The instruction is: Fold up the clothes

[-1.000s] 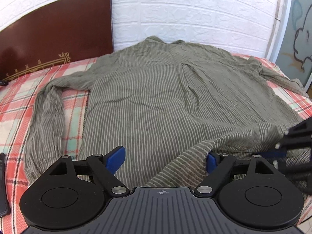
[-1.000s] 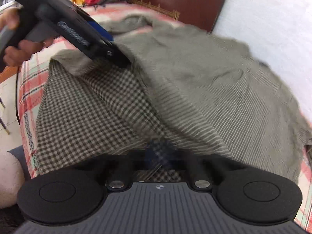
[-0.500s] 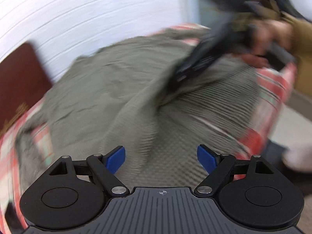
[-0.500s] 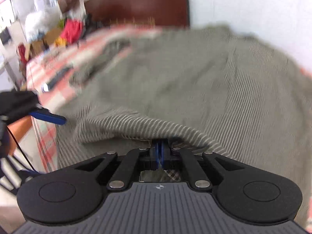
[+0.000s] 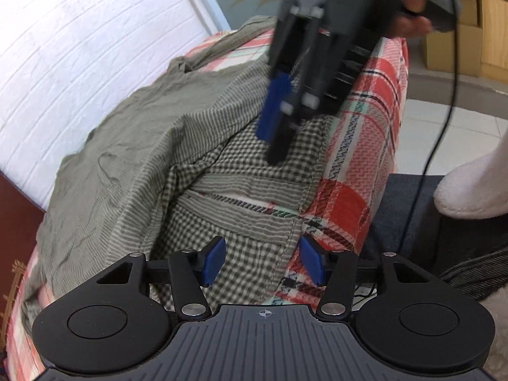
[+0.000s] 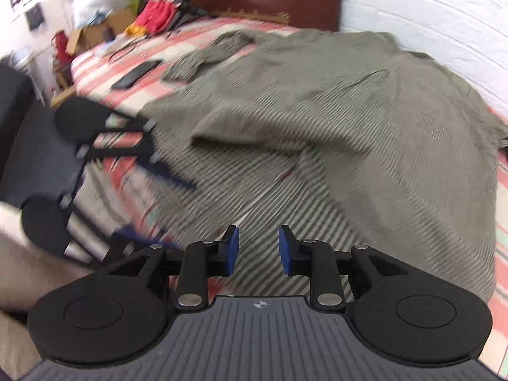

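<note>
left gripper (image 5: pixel 263 261): I'm holding it spread over the shirt (image 5: pixel 133 146) hem, gripping nothing
right gripper (image 6: pixel 256 250): hanging parted, empty too
phone (image 6: pixel 137 74): only showing in right view

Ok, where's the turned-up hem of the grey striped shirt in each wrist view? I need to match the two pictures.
Left wrist view: the shirt's turned-up hem lies centre frame, checked inside showing, just ahead of the open left gripper.
Right wrist view: the same hem shows as a blurred raised fold left of centre, above the open right gripper.
Shared landmark: the red plaid bedspread under the shirt.
</note>
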Motion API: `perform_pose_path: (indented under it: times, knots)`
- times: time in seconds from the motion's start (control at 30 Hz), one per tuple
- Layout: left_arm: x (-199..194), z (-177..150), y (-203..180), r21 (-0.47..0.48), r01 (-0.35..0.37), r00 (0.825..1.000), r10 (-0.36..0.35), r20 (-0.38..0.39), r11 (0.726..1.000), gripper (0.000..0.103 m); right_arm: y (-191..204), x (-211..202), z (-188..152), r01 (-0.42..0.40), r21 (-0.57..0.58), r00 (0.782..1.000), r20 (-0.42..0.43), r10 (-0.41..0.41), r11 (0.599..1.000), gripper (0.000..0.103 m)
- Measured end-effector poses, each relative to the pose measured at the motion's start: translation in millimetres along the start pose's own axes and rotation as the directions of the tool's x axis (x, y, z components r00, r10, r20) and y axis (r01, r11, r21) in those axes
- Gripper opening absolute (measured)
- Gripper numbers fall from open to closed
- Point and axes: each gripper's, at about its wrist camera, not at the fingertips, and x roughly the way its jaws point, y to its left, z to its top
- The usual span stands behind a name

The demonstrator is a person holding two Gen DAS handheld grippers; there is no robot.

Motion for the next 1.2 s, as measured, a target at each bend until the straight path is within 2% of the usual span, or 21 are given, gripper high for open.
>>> perform_pose_path:
  times: [0.07, 0.1, 0.13, 0.17, 0.2, 0.27, 0.4, 0.47, 0.5, 0.53, 0.7, 0.83, 1.0, 1.07, 1.2]
  knots:
    - [2, 2, -4, 0.019, -0.011, 1.0, 0.011, -0.003, 1.0, 0.066, 11, 0, -8, 0.001, -0.042, 1.0, -0.014, -0.002, 0.999, 0.03]
    - [3, 2, -3, 0.007, -0.008, 1.0, 0.008, -0.005, 1.0, 0.055, 17, 0, -12, 0.002, -0.064, 1.0, -0.021, -0.004, 0.998, 0.03]
    - [3, 3, -1, -0.006, -0.005, 1.0, 0.005, -0.006, 1.0, 0.044, 23, 0, -15, 0.011, -0.095, 1.0, -0.028, -0.014, 0.995, 0.03]
    - [4, 4, 0, -0.018, -0.002, 1.0, 0.002, -0.008, 1.0, 0.019, 29, 1, -17, 0.023, -0.131, 0.999, -0.033, -0.027, 0.991, 0.03]
    - [6, 4, 3, -0.047, -0.002, 1.0, 0.002, -0.013, 0.999, 0.002, 34, 2, -19, 0.031, -0.164, 0.999, -0.034, -0.037, 0.986, 0.03]
    - [9, 3, 6, -0.096, -0.034, 0.999, 0.032, -0.016, 0.995, 0.001, 42, 3, -20, 0.05, -0.22, 0.998, -0.025, -0.057, 0.974, 0.03]
    - [-3, 2, 17, -0.191, 0.006, 0.999, 0.002, 0.041, 0.982, 0.0, 53, 12, -22, 0.077, -0.304, 0.996, -0.026, -0.089, 0.95, 0.03]
    - [-11, 3, 22, -0.228, 0.006, 0.997, 0.01, 0.073, 0.974, 0.0, 55, 16, -22, 0.079, -0.326, 0.995, -0.032, -0.095, 0.942, 0.026]
    - [-14, 2, 25, -0.246, 0.006, 0.996, 0.016, 0.088, 0.969, 0.0, 57, 18, -22, 0.081, -0.334, 0.995, -0.033, -0.097, 0.939, 0.008]
    - [-19, 2, 28, -0.259, 0.007, 0.995, 0.02, 0.102, 0.966, 0.0, 57, 19, -20, 0.076, -0.326, 0.995, -0.038, -0.093, 0.942, 0.005]
    - [-40, 2, 40, -0.323, 0.015, 0.985, 0.041, 0.168, 0.946, 0.0, 57, -1, -9, 0.01, -0.256, 1.0, 0.024, -0.004, 0.967, 0.005]
    - [-44, 3, 38, -0.326, 0.024, 0.982, 0.039, 0.183, 0.945, 0.0, 52, 2, -8, -0.044, -0.221, 0.999, 0.009, 0.047, 0.974, 0.005]
    - [-44, 6, 29, -0.302, 0.05, 0.983, 0.007, 0.185, 0.952, 0.0, 61, 15, -15, -0.045, -0.252, 0.999, -0.035, 0.038, 0.967, 0.005]
    - [-37, 7, 25, -0.29, 0.069, 0.985, -0.019, 0.172, 0.955, 0.001, 61, 21, -16, -0.049, -0.246, 0.998, -0.046, 0.039, 0.968, 0.005]
    - [-15, 2, 11, -0.227, 0.082, 0.993, -0.061, 0.099, 0.97, 0.003, 62, 23, -18, -0.053, -0.236, 0.998, -0.042, 0.044, 0.97, 0.006]
